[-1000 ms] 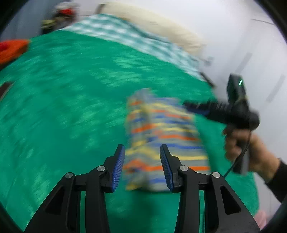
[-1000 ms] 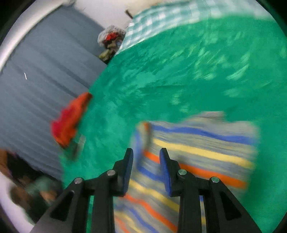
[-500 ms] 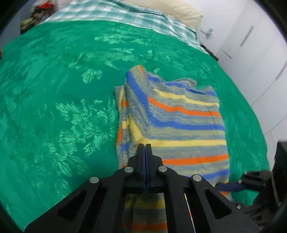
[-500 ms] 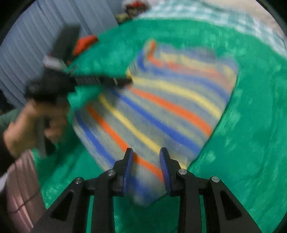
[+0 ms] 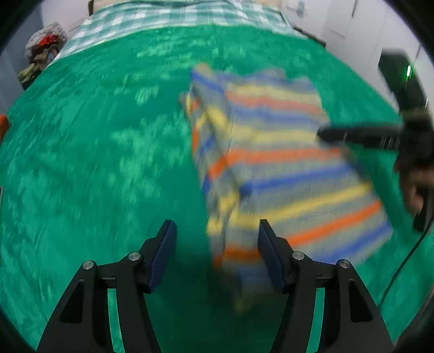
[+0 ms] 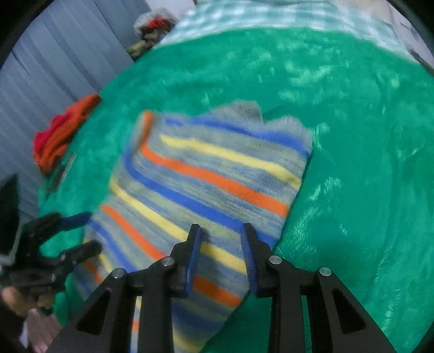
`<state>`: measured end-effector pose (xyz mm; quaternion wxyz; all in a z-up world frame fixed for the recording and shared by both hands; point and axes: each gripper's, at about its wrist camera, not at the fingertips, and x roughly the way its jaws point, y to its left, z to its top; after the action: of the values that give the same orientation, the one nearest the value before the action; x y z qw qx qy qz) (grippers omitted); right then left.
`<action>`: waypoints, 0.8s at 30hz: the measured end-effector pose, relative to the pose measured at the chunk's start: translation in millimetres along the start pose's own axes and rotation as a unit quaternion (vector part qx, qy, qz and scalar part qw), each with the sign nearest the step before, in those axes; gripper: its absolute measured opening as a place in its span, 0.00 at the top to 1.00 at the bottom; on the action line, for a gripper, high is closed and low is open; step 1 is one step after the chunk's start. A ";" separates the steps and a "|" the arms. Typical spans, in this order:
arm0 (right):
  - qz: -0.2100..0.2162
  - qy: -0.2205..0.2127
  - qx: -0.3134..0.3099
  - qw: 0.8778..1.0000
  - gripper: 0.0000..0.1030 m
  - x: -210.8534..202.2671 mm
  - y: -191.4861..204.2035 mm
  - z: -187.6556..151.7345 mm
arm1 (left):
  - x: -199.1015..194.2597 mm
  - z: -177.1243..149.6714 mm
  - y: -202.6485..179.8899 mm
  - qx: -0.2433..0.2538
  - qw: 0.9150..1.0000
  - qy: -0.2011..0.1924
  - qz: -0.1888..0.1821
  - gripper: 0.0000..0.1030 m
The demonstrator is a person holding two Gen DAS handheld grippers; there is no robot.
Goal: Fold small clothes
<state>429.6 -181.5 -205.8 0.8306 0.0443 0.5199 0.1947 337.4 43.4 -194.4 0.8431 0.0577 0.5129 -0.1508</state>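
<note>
A striped knit garment [image 5: 271,163] in blue, yellow, orange and grey lies folded on the green bedspread [image 5: 81,163]. My left gripper [image 5: 215,230] hovers over its near left corner. Its jaws are opening, the blurred corner lies between them, and neither pad presses on it. In the right wrist view the same garment [image 6: 211,173] spreads under my right gripper [image 6: 221,233], whose jaws stand a little apart above the cloth's near right part. Each view also shows the other tool: the right gripper [image 5: 325,134] over the cloth's right edge, the left gripper [image 6: 92,232] at its left edge.
A red-orange garment [image 6: 62,135] lies at the bedspread's left edge by a grey curtain [image 6: 54,68]. A checked sheet [image 5: 176,16] covers the bed's head, with a heap of things [image 5: 43,46] beside it. White cupboard doors [image 5: 352,21] stand at the right.
Half a second ago my left gripper was shut at the garment's near edge; its jaws now stand wide apart. Both grippers have sunk toward the cloth. The right jaws kept the same gap.
</note>
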 end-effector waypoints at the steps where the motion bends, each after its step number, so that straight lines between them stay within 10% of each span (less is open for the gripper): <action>1: -0.010 -0.003 -0.005 1.000 0.70 -6.8 4.1 -2.7 | -6.8 -8.5 5.1 -0.012 1.000 -0.004 -0.006 0.38; 6: -0.027 -0.019 -0.044 0.998 0.69 -57.7 43.1 -39.7 | -29.7 -24.9 13.2 -0.043 0.998 -0.033 -0.022 0.28; 10: 0.007 0.050 -0.061 0.997 0.58 -46.8 76.8 -101.8 | -13.3 -33.6 9.5 -0.051 0.999 0.000 0.004 0.19; 15: -0.073 0.043 -0.051 0.995 0.55 -73.1 90.1 -128.3 | -44.6 -50.5 8.5 -0.078 0.997 -0.013 0.007 0.12; 17: -0.106 0.017 -0.041 0.993 0.19 -95.8 97.3 -131.7 | -61.4 -56.6 2.6 -0.075 0.997 -0.031 0.015 0.07; 19: -0.156 -0.024 -0.041 0.987 0.08 -123.0 109.4 -135.4 | -73.7 -59.7 -4.1 -0.071 0.996 -0.041 0.019 0.07; 24: -0.225 -0.049 -0.038 0.972 0.08 -153.9 130.2 -141.3 | -99.2 -65.4 -18.9 -0.078 0.995 -0.058 0.013 0.07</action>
<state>210.0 -136.8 -104.0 0.8786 -0.0958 0.4674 0.0194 233.5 61.4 -136.4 0.8753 -0.0110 0.4724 -0.1026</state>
